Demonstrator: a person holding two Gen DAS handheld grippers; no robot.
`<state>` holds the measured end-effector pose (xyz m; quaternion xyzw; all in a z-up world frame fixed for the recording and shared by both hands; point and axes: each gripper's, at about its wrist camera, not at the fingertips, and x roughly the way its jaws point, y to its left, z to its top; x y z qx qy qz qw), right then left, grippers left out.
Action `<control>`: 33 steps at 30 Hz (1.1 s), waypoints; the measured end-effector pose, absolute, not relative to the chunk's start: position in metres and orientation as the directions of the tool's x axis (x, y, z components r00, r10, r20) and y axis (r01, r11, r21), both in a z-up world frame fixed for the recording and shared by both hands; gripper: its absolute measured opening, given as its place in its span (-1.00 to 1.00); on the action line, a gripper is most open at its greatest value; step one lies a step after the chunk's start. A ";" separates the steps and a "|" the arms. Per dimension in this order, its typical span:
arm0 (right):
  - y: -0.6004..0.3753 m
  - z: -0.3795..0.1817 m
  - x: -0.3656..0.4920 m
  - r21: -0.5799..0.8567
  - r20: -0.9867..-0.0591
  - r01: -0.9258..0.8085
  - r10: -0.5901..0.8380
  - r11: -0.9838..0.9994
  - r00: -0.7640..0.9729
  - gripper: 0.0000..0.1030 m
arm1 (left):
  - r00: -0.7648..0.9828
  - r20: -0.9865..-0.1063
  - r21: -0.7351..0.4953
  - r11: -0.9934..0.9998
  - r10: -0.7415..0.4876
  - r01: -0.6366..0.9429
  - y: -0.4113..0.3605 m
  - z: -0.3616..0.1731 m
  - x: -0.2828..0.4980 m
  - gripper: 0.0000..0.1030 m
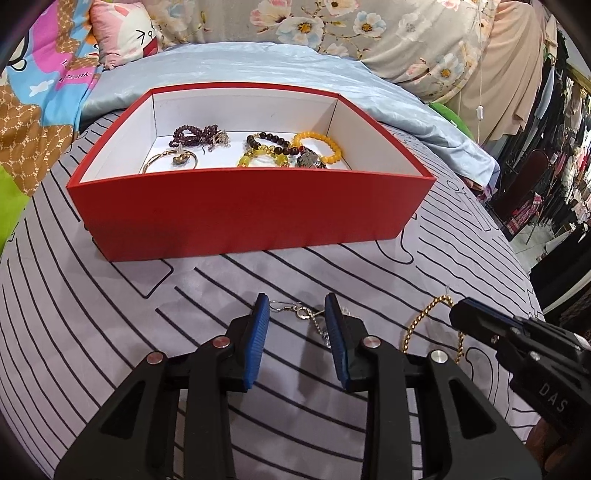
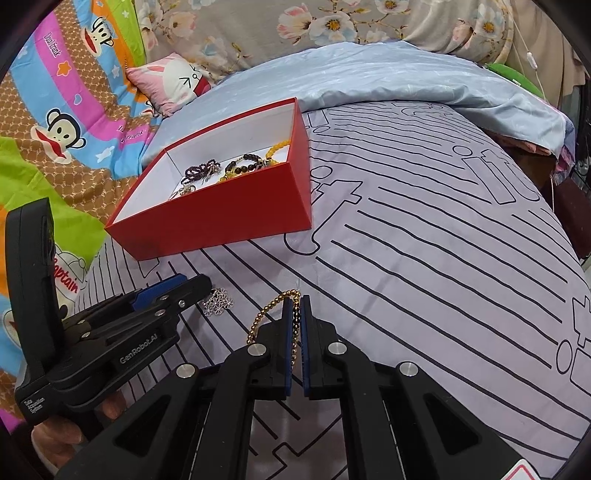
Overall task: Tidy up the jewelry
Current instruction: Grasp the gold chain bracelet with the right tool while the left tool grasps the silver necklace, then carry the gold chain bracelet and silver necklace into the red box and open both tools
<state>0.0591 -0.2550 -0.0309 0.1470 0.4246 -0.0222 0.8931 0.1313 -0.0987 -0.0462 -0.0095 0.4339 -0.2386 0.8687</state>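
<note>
While the right gripper [image 2: 295,301] lies low over the bedspread [image 2: 424,258], its blue pads are drawn almost together on the gold bead chain [image 2: 275,301], which runs down between them and loops out toward ten o'clock from the tips. In the left wrist view the same chain [image 1: 424,314] curls at three o'clock of the left gripper [image 1: 295,306], with the right tool's black nose touching or just over it. The left gripper is tilted down toward the cloth with its fingers spread wide and holding nothing; the silver earring [image 1: 303,314] lies on the cloth between them, its hook near the eleven o'clock pad and its dangling part partly hidden behind the one o'clock pad. From the right wrist view its flower cluster [image 2: 218,304] sits just beyond the left tool's tip. At twelve o'clock, well apart from both tools, stands the red box [image 1: 251,206], open, with bead bracelets [image 1: 291,149] and a gold bangle [image 1: 170,160] on its white floor. Behind it lie a pale blue quilt [image 1: 258,70] and a pink cushion [image 1: 122,33].
</note>
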 end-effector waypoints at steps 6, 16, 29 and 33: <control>-0.256 -0.030 0.058 0.248 -0.762 0.166 0.086 0.954 0.642 -0.94 | 0.516 -0.748 -0.208 0.885 -0.418 0.415 -0.106 -0.046 0.127 -0.25; -0.262 -0.029 0.054 0.266 -0.757 0.175 0.093 0.948 0.647 -0.94 | 0.513 -0.753 -0.197 0.885 -0.412 0.422 -0.106 -0.048 0.125 -0.93; -0.262 -0.024 0.051 0.287 -0.744 0.163 0.113 0.944 0.659 -0.94 | 0.505 -0.735 -0.249 0.874 -0.452 0.418 -0.089 -0.033 0.117 -0.99; -0.260 -0.018 0.049 0.295 -0.732 0.150 0.123 0.944 0.670 -0.94 | 0.519 -0.719 -0.261 0.871 -0.463 0.416 -0.082 -0.020 0.115 -0.99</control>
